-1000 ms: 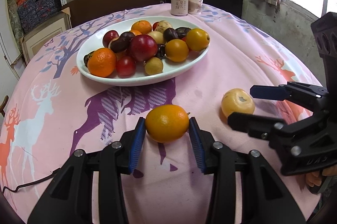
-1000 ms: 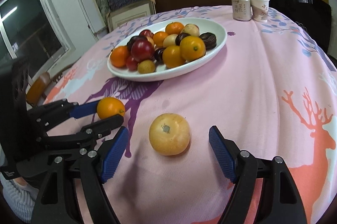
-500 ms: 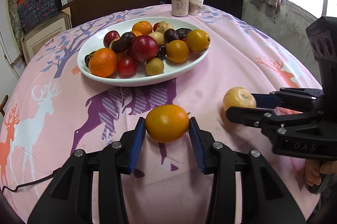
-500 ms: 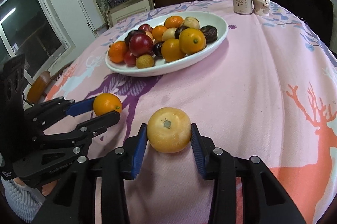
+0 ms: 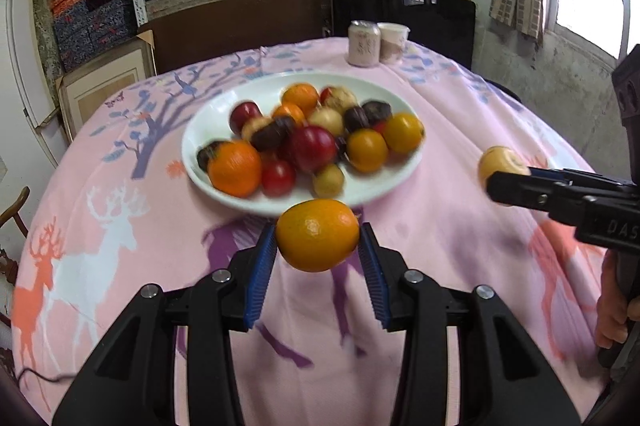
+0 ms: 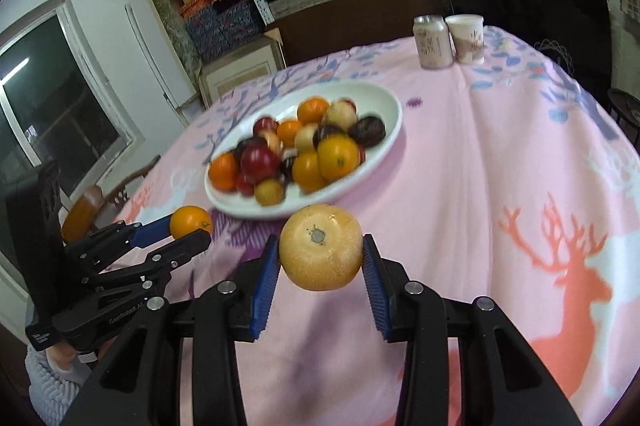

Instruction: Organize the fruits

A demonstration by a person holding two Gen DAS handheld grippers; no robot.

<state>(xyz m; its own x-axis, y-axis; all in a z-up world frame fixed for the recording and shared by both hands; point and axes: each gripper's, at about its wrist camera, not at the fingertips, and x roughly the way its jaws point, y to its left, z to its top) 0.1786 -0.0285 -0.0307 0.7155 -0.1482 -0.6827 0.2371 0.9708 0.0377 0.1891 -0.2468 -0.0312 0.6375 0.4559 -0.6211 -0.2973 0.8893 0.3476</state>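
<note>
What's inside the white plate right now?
The white plate holds a pile of oranges, red and dark fruits and small pale ones. Fruit lower in the pile, and the plate's bottom beneath it, are hidden.

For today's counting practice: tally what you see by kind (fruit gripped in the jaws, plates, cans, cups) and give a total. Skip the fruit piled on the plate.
gripped fruit: 2 (orange, pale yellow fruit)
plate: 1
can: 1
cup: 1
Total: 5

Blurred fruit heap (image 5: 304, 141) in white plate (image 5: 200, 153).
</note>
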